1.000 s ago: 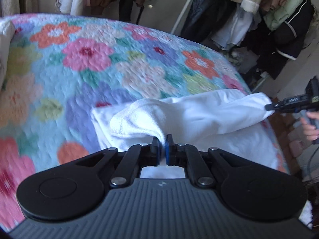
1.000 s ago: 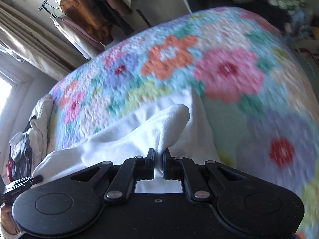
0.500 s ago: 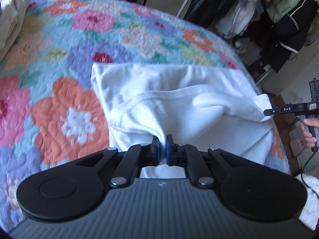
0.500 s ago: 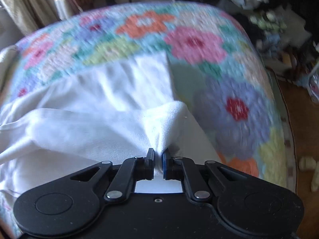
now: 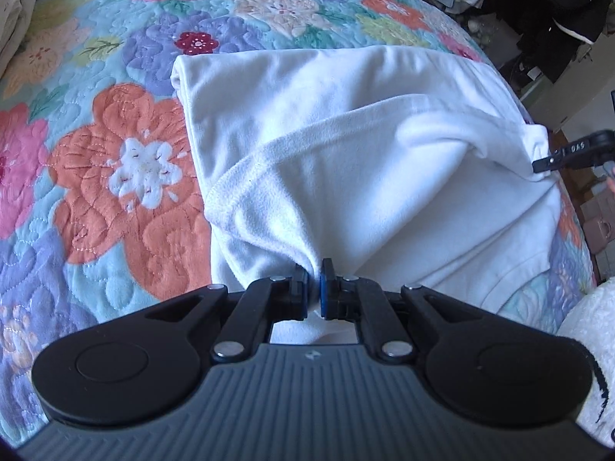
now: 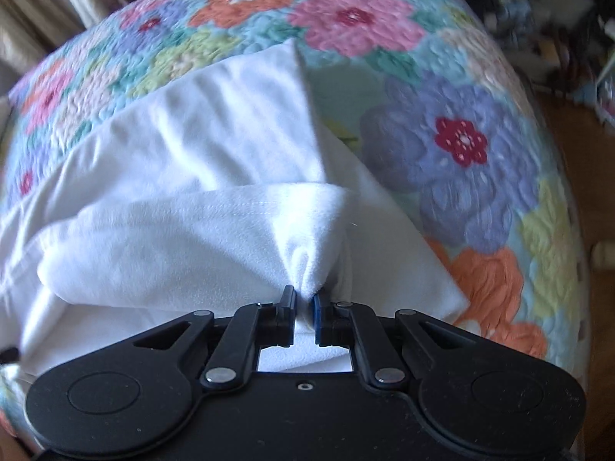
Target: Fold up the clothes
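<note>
Left hand-held gripper: black plastic, blue pads, clamped on a bunched corner of white garment, cloth pinched into a narrow gather between the pads. Right hand-held gripper: same black build, likewise clamped tight on a gathered point of the white garment, fabric fanning out from the pinch in soft pleats. In the left wrist view, also visible at the far right edge as a slim black finger tip biting the opposite corner.

White garment: soft, slightly fleecy knit, matte, with a stitched hem line along the lifted edge. Lying spread on the bed, lower layer flat with straight folded edges, upper layer held up between both pinches as a curved, sagging fold across the middle.

Floral quilt beneath: puffy, stitched in swirling lines, big rounded flowers in orange, pink, purple and pale green on light blue; same quilt blurred in the right wrist view. Cream padded fabric bunched at the quilt's upper left corner. Dark hanging clothes beyond the bed's far side. White fuzzy sleeve at the lower right edge.
</note>
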The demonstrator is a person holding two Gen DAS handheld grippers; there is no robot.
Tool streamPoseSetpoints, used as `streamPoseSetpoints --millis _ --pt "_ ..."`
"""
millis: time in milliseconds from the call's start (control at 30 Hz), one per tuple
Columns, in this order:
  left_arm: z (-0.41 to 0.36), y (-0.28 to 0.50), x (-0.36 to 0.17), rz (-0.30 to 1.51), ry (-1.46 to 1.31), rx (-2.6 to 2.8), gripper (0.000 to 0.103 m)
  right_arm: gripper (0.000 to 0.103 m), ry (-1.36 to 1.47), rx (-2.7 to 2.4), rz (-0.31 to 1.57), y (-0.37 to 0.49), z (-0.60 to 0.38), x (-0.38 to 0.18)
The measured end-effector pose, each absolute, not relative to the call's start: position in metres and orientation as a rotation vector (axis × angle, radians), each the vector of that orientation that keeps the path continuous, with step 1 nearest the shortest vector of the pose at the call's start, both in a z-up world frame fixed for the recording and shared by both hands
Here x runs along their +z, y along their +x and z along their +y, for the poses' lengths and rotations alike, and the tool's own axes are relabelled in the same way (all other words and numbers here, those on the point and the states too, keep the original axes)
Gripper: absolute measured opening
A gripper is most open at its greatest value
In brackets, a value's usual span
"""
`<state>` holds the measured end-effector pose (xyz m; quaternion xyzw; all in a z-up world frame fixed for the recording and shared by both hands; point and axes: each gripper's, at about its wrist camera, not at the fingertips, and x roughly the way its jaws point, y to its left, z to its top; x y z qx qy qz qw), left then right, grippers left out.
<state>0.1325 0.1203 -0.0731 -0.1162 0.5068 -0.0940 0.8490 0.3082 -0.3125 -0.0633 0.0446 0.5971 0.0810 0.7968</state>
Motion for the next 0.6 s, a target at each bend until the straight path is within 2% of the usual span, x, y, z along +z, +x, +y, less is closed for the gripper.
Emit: streamPoseSetpoints --millis 167,267,300,333,367,600 --pt "0.119 0.127 -0.066 1.045 -0.211 -0.222 0.006 0.010 0.052 0.197 1.306 0.295 -0.314 -0.052" --pt "0.123 0.124 -0.055 1.017 -0.208 -0.242 0.007 0.018 0.092 0.210 1.331 0.288 -0.320 -0.037" --pt "0.124 0.124 -0.053 1.007 -0.205 -0.244 0.007 0.033 0.122 0.204 1.341 0.286 -0.324 -0.032" --pt "0.126 0.123 -0.051 1.000 -0.204 -0.241 0.007 0.056 0.146 0.189 1.344 0.283 -0.327 -0.027" --pt "0.128 0.123 -0.049 0.993 -0.203 -0.238 0.007 0.061 0.159 0.172 1.339 0.279 -0.330 -0.021" --pt "0.136 0.124 -0.046 0.991 -0.256 -0.239 0.009 0.061 0.306 0.274 1.314 0.235 -0.330 0.012"
